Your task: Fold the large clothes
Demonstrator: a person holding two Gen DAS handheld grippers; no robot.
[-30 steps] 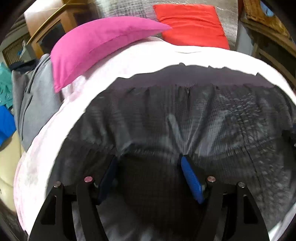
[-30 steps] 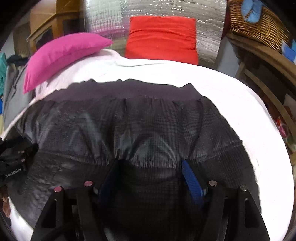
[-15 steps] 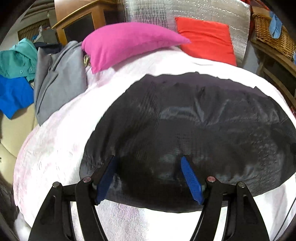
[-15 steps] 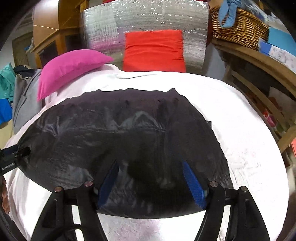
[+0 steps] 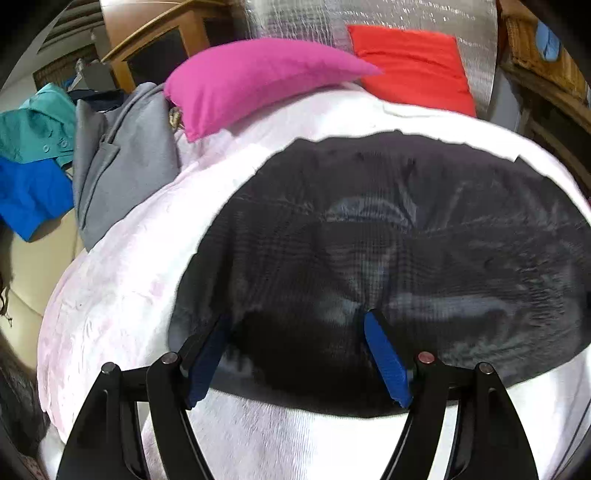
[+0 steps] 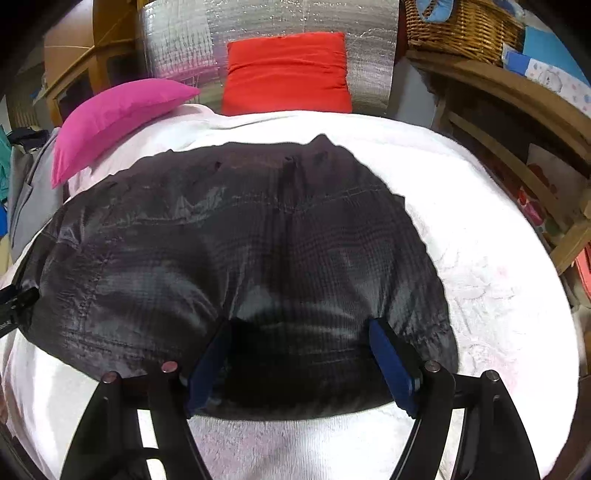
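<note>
A dark grey checked garment (image 5: 388, 240) lies folded flat on a bed covered with a white-pink blanket (image 5: 122, 280). It shows in the right wrist view too (image 6: 240, 251). My left gripper (image 5: 295, 354) is open and empty over the garment's near left edge, blue pads apart. My right gripper (image 6: 299, 362) is open and empty over the near right edge. The tip of the left gripper shows at the left border of the right wrist view (image 6: 14, 302).
A pink pillow (image 5: 251, 77) and a red pillow (image 5: 410, 70) lie at the head of the bed against silver foil. Grey (image 5: 118, 158), teal (image 5: 33, 129) and blue (image 5: 29, 192) clothes are piled left. A wicker basket (image 6: 461, 26) stands on wooden shelves right.
Both grippers have pulled back towards me and up from the garment. The garment now lies flat in a smaller folded shape, with more blanket showing in front of it.
</note>
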